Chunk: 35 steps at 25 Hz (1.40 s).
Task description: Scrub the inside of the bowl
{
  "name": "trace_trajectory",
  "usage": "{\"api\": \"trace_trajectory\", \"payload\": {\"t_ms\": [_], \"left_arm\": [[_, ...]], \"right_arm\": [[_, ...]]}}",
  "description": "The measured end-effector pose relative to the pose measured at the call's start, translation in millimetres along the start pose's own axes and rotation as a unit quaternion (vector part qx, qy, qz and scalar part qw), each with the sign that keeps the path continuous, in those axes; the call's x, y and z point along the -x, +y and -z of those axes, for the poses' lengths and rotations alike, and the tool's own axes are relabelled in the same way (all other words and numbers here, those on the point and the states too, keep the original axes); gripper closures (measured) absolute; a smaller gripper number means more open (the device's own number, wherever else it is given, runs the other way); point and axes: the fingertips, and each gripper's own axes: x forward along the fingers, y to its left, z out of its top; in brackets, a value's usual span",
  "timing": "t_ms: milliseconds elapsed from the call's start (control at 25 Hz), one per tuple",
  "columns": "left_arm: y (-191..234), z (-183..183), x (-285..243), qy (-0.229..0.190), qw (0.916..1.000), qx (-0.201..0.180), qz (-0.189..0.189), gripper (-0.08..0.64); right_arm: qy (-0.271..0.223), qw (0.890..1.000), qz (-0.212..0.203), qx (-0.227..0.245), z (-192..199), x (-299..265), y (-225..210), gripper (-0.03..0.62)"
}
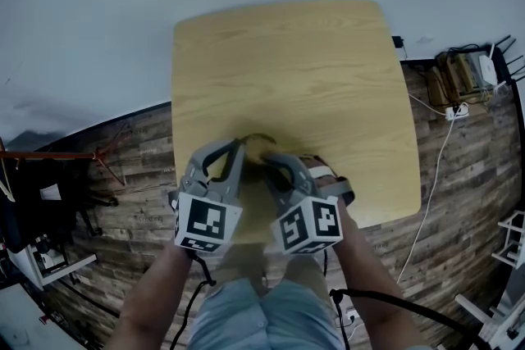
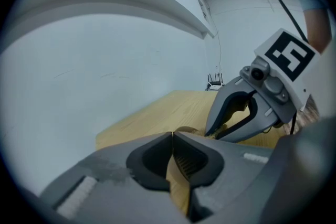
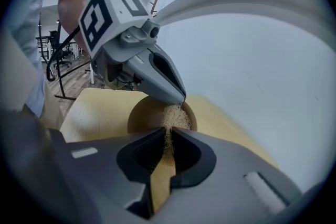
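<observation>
A wooden bowl (image 3: 149, 113) sits near the front edge of the light wood table (image 1: 287, 70). In the head view only its dark rim (image 1: 256, 138) shows between the two grippers. My left gripper (image 3: 180, 98) points down into the bowl, shut on a tan fibrous scrubber (image 3: 176, 119) that rests against the inside. In its own view the left gripper (image 2: 172, 136) has its jaws pressed together. My right gripper (image 3: 168, 134) is shut on the bowl's near rim. The left gripper view shows the right gripper (image 2: 210, 132) pinching that rim (image 2: 185, 130).
The table stands against a white wall on a wood-plank floor (image 1: 459, 201). A power strip (image 1: 456, 111) with white cables and a box of gear (image 1: 463, 74) lie on the floor at right. A dark rack (image 1: 49, 193) stands at left. The person's forearms reach in from below.
</observation>
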Motion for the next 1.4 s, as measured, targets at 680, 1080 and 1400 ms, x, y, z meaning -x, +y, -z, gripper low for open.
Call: {"api": "trace_trajectory", "payload": {"t_ms": [680,1080,1400], "left_arm": [[2,7,-2,0.008,1.0000,0.002,-0.002,0.531],[3,-5,-6,0.009,0.9998,-0.019,-0.007,0.530],[-6,-2,-4,0.014,0.9999,-0.005,-0.007,0.531]], "right_arm": [[-0.032,0.992,-0.121,-0.009,-9,-4,48,0.565],[-0.033,0.991,-0.130,-0.004,-6,19,50,0.565],[-0.016,0.996,-0.088,0.018,-3,37,19,0.565]]}}
